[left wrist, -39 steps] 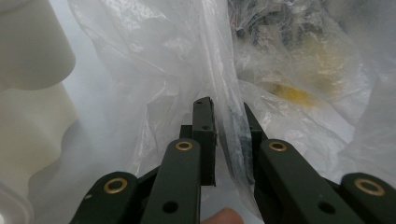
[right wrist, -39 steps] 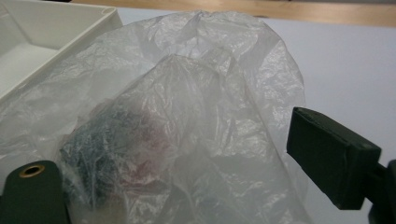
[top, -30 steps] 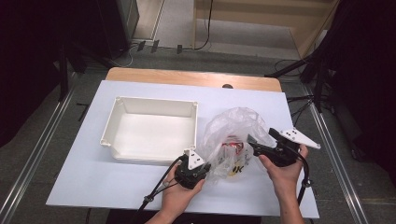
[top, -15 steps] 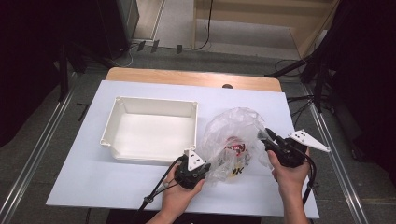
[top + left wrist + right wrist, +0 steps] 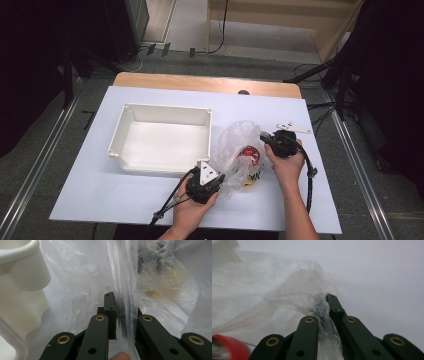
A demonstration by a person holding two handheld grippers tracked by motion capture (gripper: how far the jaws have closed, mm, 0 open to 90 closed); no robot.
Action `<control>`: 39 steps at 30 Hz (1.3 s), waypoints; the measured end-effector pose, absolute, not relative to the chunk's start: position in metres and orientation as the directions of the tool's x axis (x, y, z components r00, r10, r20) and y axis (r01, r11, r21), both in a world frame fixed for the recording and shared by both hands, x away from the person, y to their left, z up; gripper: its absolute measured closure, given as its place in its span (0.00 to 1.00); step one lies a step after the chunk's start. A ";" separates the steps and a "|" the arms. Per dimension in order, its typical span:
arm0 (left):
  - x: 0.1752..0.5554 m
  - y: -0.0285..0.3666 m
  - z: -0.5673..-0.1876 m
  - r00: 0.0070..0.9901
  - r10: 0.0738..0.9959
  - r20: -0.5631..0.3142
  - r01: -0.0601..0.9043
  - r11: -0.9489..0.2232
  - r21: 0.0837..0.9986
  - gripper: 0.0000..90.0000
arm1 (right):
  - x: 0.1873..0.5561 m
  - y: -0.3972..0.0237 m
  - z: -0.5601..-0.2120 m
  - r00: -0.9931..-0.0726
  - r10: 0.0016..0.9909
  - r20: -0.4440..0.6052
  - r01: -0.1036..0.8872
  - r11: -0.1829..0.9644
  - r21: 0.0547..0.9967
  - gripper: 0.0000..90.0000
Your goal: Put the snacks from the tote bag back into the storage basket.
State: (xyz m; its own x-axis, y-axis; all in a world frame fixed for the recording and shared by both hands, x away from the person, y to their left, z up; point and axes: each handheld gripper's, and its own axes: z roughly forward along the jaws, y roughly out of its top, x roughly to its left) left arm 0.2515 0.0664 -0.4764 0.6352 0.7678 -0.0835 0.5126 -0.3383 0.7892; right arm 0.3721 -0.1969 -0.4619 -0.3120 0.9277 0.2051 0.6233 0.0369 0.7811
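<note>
Gripping: we clamp the crinkled clear plastic bag (image 5: 240, 150) from both sides.
Left gripper (image 5: 218, 181): pinching its near edge, beside the white rectangular plastic tray (image 5: 159, 139).
Right gripper (image 5: 264, 137): jaws just closed on film at its far-right edge.
Bag: on the white table (image 5: 100, 200).

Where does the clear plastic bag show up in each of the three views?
High view: the plastic bag lies right of centre, between the white tray and the right hand-held gripper.
Left gripper view: the bag fills the middle and right, a fold pinched between the jaws.
Right gripper view: the bag sits centre-left, bunched between the jaws.
Shared landmark: the bag's red item.
</note>
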 end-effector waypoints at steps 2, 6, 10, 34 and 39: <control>0.252 0.066 -0.476 0.632 0.770 -0.080 0.520 -0.346 0.781 0.97 | 0.371 -0.201 -0.474 -0.290 0.936 0.200 0.652 0.040 0.758 1.00; 0.253 0.065 -0.477 0.629 0.773 -0.081 0.530 -0.350 0.773 0.99 | 0.367 -0.213 -0.489 -0.267 0.936 0.229 0.677 0.013 0.736 1.00; 0.253 0.065 -0.477 0.631 0.772 -0.080 0.525 -0.348 0.776 0.97 | 0.357 -0.214 -0.482 -0.319 0.923 0.213 0.629 0.039 0.777 0.78; 0.251 0.065 -0.476 0.634 0.769 -0.075 0.504 -0.338 0.795 0.94 | 0.276 -0.216 -0.416 -0.452 0.861 0.231 0.357 -0.062 0.932 0.68; 0.249 0.063 -0.476 0.635 0.771 -0.054 0.490 -0.347 0.800 0.93 | 0.255 -0.197 -0.406 -0.528 0.810 0.254 0.350 -0.065 0.935 0.78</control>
